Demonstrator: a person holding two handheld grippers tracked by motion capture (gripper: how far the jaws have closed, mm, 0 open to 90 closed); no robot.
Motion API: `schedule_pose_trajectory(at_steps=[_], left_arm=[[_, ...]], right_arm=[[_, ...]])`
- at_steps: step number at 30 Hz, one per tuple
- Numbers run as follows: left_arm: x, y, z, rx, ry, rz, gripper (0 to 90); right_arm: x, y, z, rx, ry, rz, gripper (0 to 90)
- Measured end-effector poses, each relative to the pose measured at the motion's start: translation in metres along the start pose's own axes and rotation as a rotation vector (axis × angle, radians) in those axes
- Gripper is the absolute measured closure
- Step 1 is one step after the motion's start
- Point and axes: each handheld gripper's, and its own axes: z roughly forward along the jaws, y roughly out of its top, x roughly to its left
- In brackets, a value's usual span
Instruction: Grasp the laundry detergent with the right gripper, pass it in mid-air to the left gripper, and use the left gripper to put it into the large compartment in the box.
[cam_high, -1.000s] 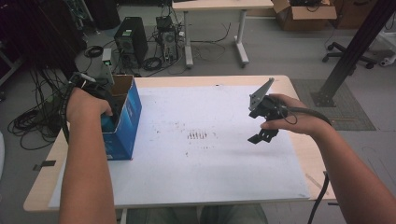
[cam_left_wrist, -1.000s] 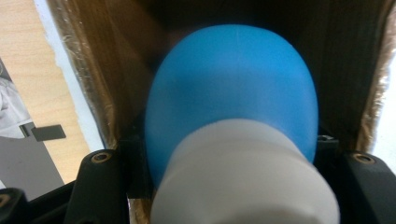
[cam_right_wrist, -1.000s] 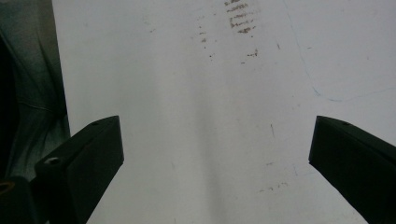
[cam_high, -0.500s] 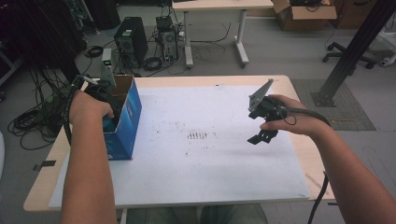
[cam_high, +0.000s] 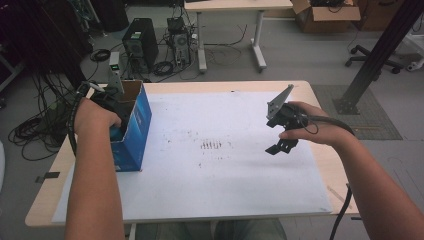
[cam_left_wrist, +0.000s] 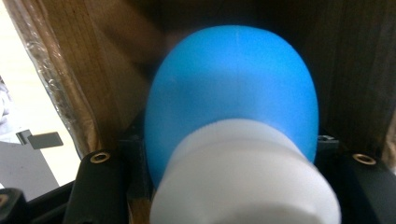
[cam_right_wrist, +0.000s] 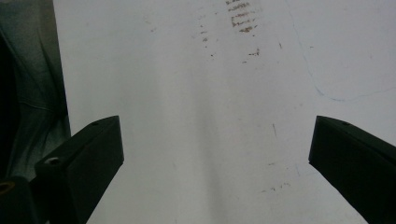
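My left gripper (cam_high: 112, 107) is sunk in the open blue box (cam_high: 135, 127) at the table's (cam_high: 45, 202) left edge, its jaws hidden from above by my hand; up close they clamp a blue bottle (cam_left_wrist: 233, 88) with a white cap (cam_left_wrist: 243, 177), its base blurred against the cardboard wall. To the right, my right gripper (cam_high: 281, 145) hangs over the white mat (cam_high: 220, 180), jaws wide apart and empty, tips cut off at the frame's edge.

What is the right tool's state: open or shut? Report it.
Open. The right tool shows its two black jaws spread far apart over the bare white table sheet, nothing between them.
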Motion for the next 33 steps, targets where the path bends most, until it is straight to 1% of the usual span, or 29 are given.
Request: schedule_pose_trajectory(at_steps=[4, 13, 17, 28, 33], left_arm=[[-0.002, 0.000, 0.000, 0.008, 0.004, 0.013, 37.3], [-0.001, 0.000, 0.001, 0.005, -0.002, 0.002, 32.1], [-0.001, -0.001, 0.000, -0.004, -0.009, 0.002, 31.4], [-0.002, -0.004, -0.014, -0.025, -0.013, 0.002, 29.4], [-0.002, -0.007, -0.020, -0.031, -0.011, 0.001, 26.1]], right_arm=[[0.000, 0.000, 0.000, 0.000, 0.000, -0.001, 3.2], [0.000, -0.001, 0.001, 0.001, -0.002, 0.001, 3.1], [0.000, -0.001, 0.001, 0.001, -0.001, -0.001, 3.1], [0.001, 0.001, 0.002, -0.006, 0.001, -0.009, 3.1], [0.002, 0.002, 0.001, -0.007, -0.001, -0.012, 3.2]])
